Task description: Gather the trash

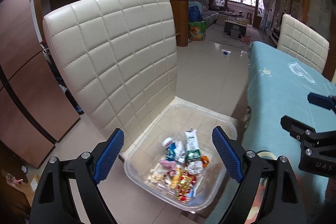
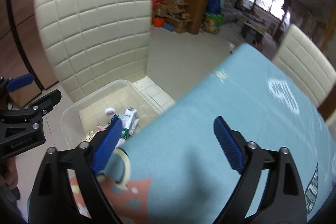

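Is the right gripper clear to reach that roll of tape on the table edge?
Probably yes. The right gripper is open and empty, and the tape roll lies just below its left finger on the table, nothing covering it.

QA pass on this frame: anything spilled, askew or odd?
Nothing spilled: the trash sits inside the clear bin on the chair seat. One oddity: a tape roll sits at the table edge, beside the right gripper.
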Available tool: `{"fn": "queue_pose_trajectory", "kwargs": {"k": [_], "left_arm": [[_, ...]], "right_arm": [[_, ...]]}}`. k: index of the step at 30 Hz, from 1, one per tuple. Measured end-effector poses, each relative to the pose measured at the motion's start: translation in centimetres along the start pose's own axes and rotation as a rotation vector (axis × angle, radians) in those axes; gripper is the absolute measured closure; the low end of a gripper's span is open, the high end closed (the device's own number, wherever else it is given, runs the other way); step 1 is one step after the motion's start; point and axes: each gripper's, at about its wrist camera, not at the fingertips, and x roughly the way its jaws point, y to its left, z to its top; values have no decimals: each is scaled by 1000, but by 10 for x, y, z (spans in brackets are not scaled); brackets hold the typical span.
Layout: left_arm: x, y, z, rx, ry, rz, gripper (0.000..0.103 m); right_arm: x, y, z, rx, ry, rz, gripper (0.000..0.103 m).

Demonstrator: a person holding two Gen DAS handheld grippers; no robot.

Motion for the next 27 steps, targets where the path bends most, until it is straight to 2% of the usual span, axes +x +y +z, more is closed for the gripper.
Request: {"fn": "queue_pose_trajectory", "kwargs": {"k": [3, 5, 8, 11, 17, 27], "left_arm": [[-3, -9, 3, -65, 30, -45, 19], [-8, -18, 3, -92, 53, -111, 19], [-28, -42, 1, -41, 4, -132, 19], [-47, -62, 0, 10, -33, -171, 19], [-82, -106, 0, 84, -55, -260, 19], [-125, -171, -3, 196, -113, -326, 19]], "right_arm": [[-9, -21, -12, 77, 20, -11, 6], [-19, -39, -21, 136, 37, -40, 6], [-44, -63, -34, 224, 22, -87, 4], [-79, -85, -48, 301, -33, -146, 4], [-144, -101, -73, 317, -149, -319, 3], [-202, -131, -108, 361, -203, -373, 3]]}}
